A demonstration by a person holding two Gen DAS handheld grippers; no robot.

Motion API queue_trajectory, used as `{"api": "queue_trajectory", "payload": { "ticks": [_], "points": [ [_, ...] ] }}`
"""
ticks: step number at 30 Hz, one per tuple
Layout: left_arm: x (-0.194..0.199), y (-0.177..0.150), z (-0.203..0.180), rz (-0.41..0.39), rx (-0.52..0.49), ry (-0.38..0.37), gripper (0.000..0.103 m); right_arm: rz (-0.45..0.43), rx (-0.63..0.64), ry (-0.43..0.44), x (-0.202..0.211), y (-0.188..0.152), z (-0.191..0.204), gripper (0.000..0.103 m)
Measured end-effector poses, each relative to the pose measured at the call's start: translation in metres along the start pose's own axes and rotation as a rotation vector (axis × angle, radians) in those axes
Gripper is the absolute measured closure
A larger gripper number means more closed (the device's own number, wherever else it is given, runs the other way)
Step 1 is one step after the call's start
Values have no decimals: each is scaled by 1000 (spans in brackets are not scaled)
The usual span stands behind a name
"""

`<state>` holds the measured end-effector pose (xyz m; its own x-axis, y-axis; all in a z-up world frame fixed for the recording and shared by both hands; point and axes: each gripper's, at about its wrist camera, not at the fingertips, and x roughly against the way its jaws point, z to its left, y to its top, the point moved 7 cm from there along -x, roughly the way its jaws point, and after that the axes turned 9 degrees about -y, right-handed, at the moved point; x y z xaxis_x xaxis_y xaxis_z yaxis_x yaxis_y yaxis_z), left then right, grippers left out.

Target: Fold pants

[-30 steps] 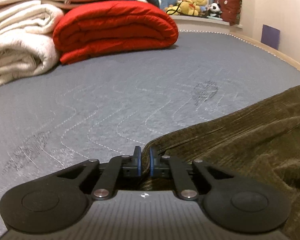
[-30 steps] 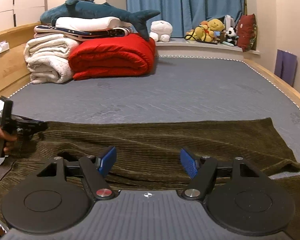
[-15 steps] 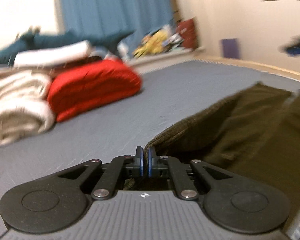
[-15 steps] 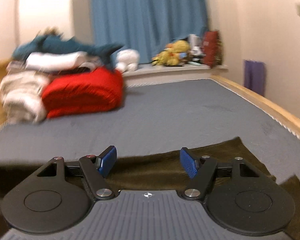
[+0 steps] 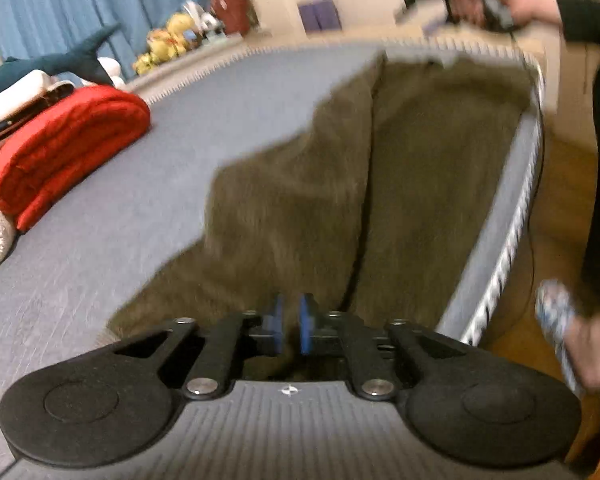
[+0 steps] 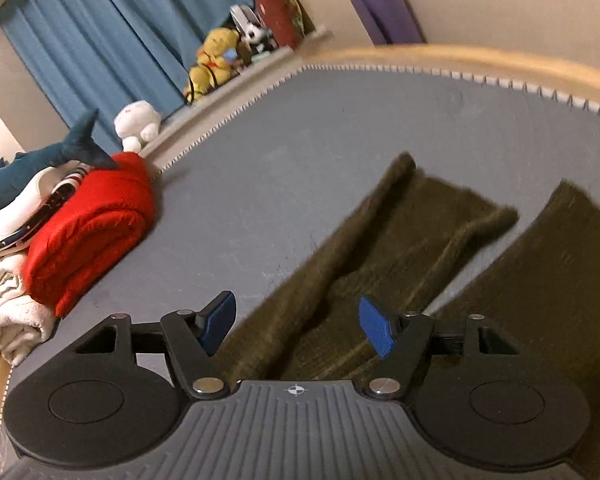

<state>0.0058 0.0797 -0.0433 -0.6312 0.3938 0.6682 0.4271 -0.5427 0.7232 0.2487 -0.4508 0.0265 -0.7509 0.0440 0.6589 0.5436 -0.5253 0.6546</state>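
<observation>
While left tool (image 5: pixel 290 324) pinches pants (image 5: pixel 320 200), right tool (image 6: pixel 296 326) gapes.

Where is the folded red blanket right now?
The folded red blanket lies at the left of both wrist views on the grey mattress, against the stack of white blankets and beneath the blue plush shark, apart from the olive corduroy pants.

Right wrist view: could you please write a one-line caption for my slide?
Open right gripper above olive corduroy pants on a grey mattress, red blanket behind.
</observation>
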Motion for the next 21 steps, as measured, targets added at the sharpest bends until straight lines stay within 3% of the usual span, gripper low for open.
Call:
{"api": "queue_trajectory", "payload": {
  "ticks": [3, 7, 11, 18, 21],
  "points": [
    [-9, 18, -4, -43, 13, -38, 80, 15, -36, 27, -20, -2, -2, 36],
    [-42, 29, -30, -1, -56, -83, 80, 39, -71, 58, -53, 0, -1, 53],
    [-73, 23, -41, 52, -111, -122, 74, 98, -143, 56, -91, -4, -4, 55],
    [-101, 17, -27, 111, -68, -149, 67, 185, -179, 57, -140, -19, 7, 54],
    [-101, 17, -26, 120, -61, -184, 54, 199, -174, 31, -152, -25, 9, 55]
  ]
}}
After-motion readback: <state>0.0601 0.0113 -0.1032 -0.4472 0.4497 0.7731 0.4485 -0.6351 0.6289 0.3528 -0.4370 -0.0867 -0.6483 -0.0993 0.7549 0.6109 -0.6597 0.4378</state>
